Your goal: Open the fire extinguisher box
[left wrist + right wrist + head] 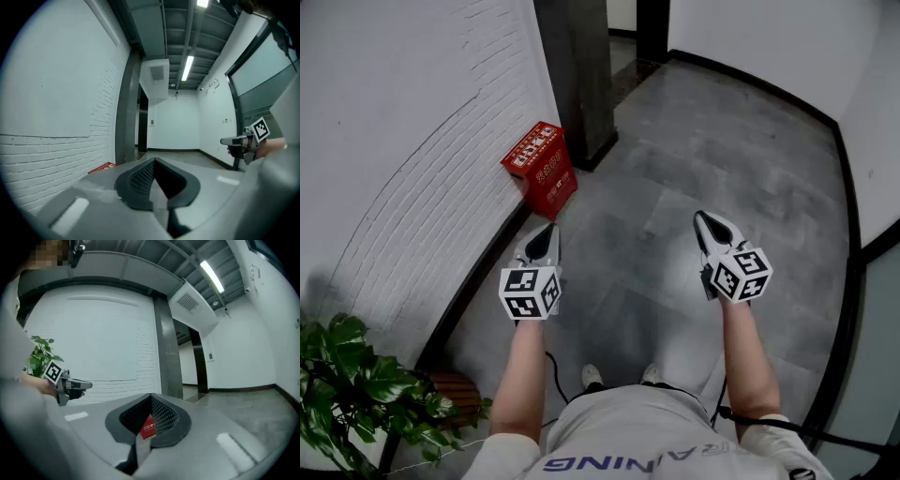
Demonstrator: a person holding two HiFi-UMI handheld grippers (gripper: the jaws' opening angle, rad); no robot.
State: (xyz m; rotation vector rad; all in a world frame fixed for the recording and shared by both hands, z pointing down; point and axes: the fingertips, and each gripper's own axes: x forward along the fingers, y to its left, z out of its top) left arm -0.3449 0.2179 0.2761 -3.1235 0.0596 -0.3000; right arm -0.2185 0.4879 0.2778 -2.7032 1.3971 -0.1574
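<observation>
The red fire extinguisher box (pixel 541 169) stands on the grey floor against the white brick wall, lid down. My left gripper (pixel 547 232) hovers just short of the box, below and slightly right of it, its jaws together and empty. My right gripper (pixel 709 223) hangs further right over bare floor, shut with nothing held. In the left gripper view, the gripper tip (pixel 154 161) points down the hall and the box (pixel 102 168) lies low at the left. In the right gripper view, the box (pixel 148 427) shows through the hollow behind the closed tips (pixel 151 396).
A dark pillar (pixel 577 75) rises just behind the box. A potted plant (pixel 347 384) and a wooden stand (pixel 455 389) sit at the lower left by the wall. A black baseboard (pixel 848 216) and a glass wall bound the floor on the right.
</observation>
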